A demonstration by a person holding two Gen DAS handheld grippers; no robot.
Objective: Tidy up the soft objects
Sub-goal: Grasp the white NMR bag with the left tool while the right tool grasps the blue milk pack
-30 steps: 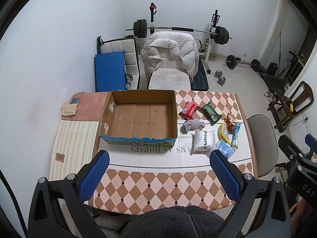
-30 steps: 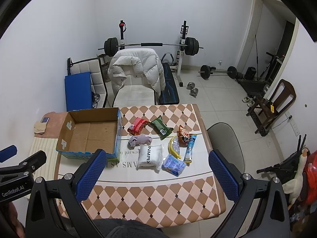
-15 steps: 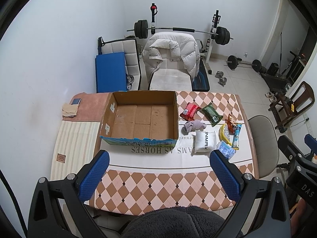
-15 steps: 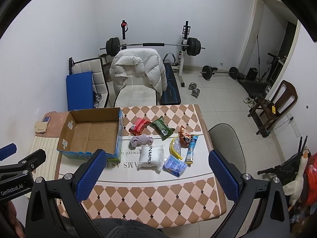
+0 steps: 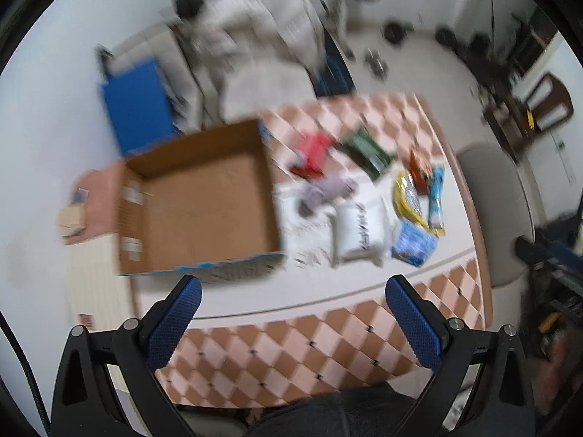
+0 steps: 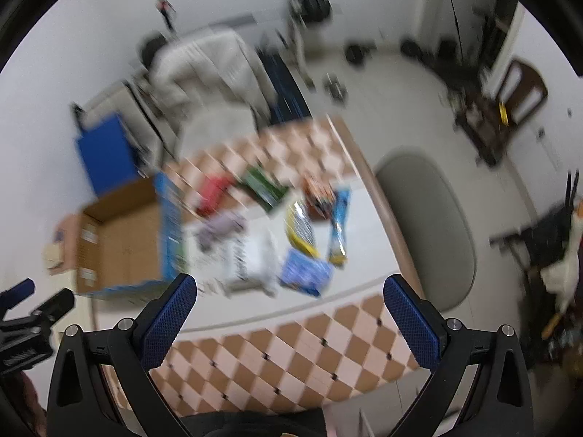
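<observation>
Both your grippers, left gripper & right gripper, are spread wide w/ nothing in them, high above the table. Soft packets lie in a cluster just right of the empty box. Views are blurred, so you risk misjudging the reach & pinching two packets, or knocking the box.

The whole view is smeared with motion blur. The right gripper hangs above the near edge of the worktop, its blue-padded jaws spread wide with nothing between them. An open cardboard box sits at the left. To its right lies a cluster of soft packs: a white pouch, a grey cloth bundle, a red packet, a green packet, a yellow packet, an orange packet, a blue tube pack and a blue wipes pack. A grey chair seat stands at the right. The left gripper shows at the left edge.
</observation>
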